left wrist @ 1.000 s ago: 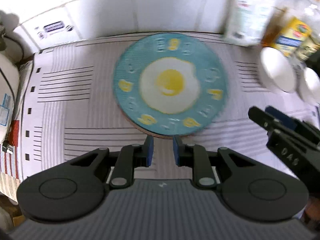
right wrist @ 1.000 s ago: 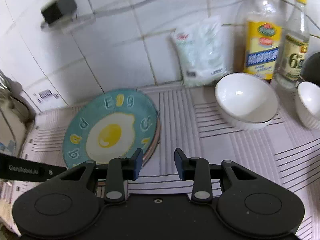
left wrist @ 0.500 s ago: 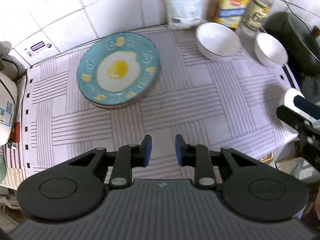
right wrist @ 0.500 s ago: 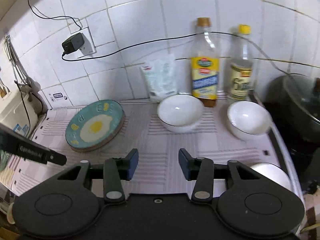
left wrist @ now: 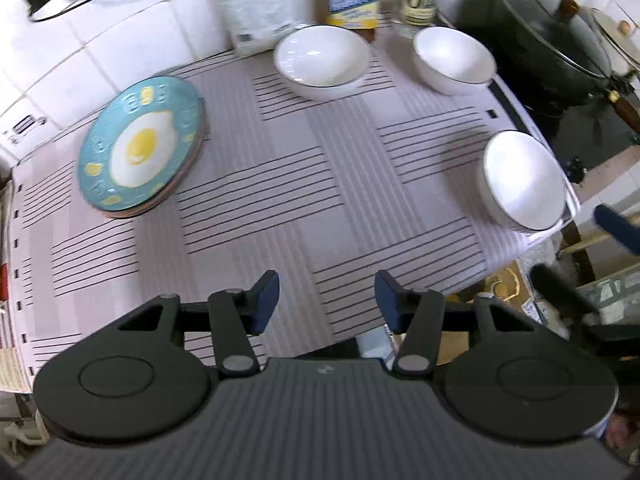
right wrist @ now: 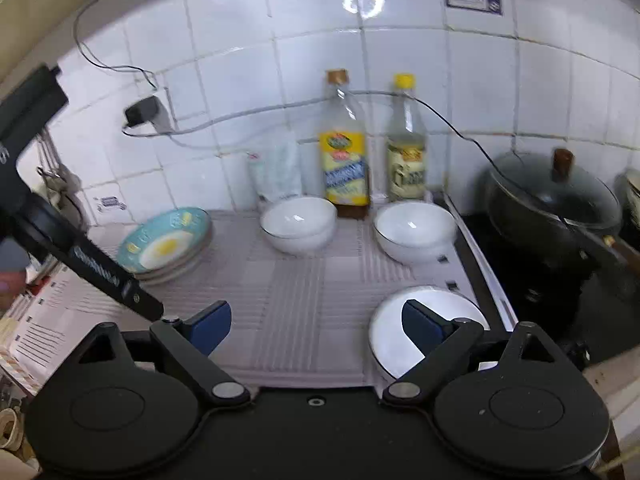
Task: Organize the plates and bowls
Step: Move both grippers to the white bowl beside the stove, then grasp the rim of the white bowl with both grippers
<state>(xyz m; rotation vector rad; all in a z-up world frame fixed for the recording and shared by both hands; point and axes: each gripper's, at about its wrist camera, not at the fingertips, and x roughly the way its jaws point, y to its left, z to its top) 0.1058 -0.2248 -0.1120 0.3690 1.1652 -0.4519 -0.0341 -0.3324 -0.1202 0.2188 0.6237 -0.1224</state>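
Observation:
A stack of plates with a teal fried-egg plate (left wrist: 142, 151) on top sits at the back left of the striped mat; it also shows in the right wrist view (right wrist: 166, 243). Three white bowls stand on the mat: one at the back middle (left wrist: 321, 60) (right wrist: 298, 224), one at the back right (left wrist: 454, 58) (right wrist: 416, 232), one at the front right corner (left wrist: 524, 186) (right wrist: 400, 332). My left gripper (left wrist: 326, 300) is open and empty, high above the mat's front edge. My right gripper (right wrist: 316, 326) is open and empty, its right finger in front of the near bowl.
Two bottles (right wrist: 346, 152) (right wrist: 406, 148) and a white bag (right wrist: 276, 168) stand against the tiled wall. A black lidded pot (right wrist: 548, 196) sits on the stove to the right. A charger with cable (right wrist: 142, 112) hangs on the wall. The mat (left wrist: 280, 184) ends at the counter's right edge.
Both grippers have pulled back and up from the plate stack and opened wider. The view now takes in all three bowls and the stove.

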